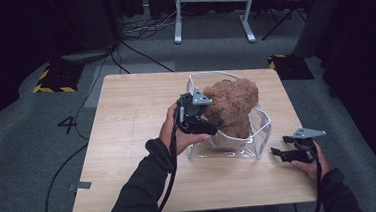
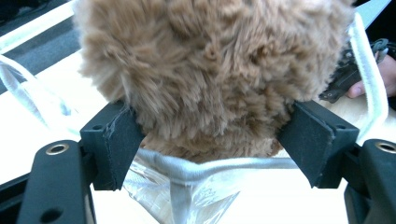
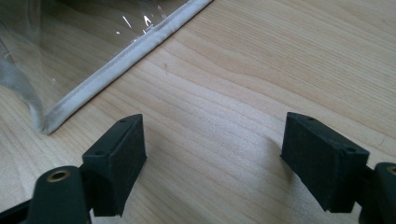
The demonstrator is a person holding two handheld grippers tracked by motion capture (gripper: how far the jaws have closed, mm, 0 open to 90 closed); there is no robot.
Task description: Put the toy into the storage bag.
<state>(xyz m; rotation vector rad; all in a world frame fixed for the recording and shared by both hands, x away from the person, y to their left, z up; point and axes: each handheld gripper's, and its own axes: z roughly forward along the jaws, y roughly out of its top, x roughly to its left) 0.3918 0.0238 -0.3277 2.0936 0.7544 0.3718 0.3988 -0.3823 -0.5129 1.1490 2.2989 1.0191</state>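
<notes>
A brown plush teddy bear (image 1: pixel 233 105) sits in a clear plastic bag with white piping (image 1: pixel 260 136) in the middle of the wooden table (image 1: pixel 126 115). My left gripper (image 1: pixel 216 125) reaches in from the bag's left side. In the left gripper view its jaws stand wide around the teddy bear (image 2: pixel 210 70), with fur lying against both pads (image 2: pixel 114 140), just above the bag's rim (image 2: pixel 187 170). My right gripper (image 1: pixel 278 152) rests low on the table to the right of the bag. It is open, with bare wood between its pads (image 3: pixel 116 154) and the bag's edge (image 3: pixel 116 60) ahead.
The table's right edge runs close to my right hand (image 1: pixel 308 165). Grey carpet with cables (image 1: pixel 69 159) surrounds the table. A white frame on legs (image 1: pixel 212 14) stands beyond the far edge, and yellow-black striped plates (image 1: pixel 54 80) lie on the floor.
</notes>
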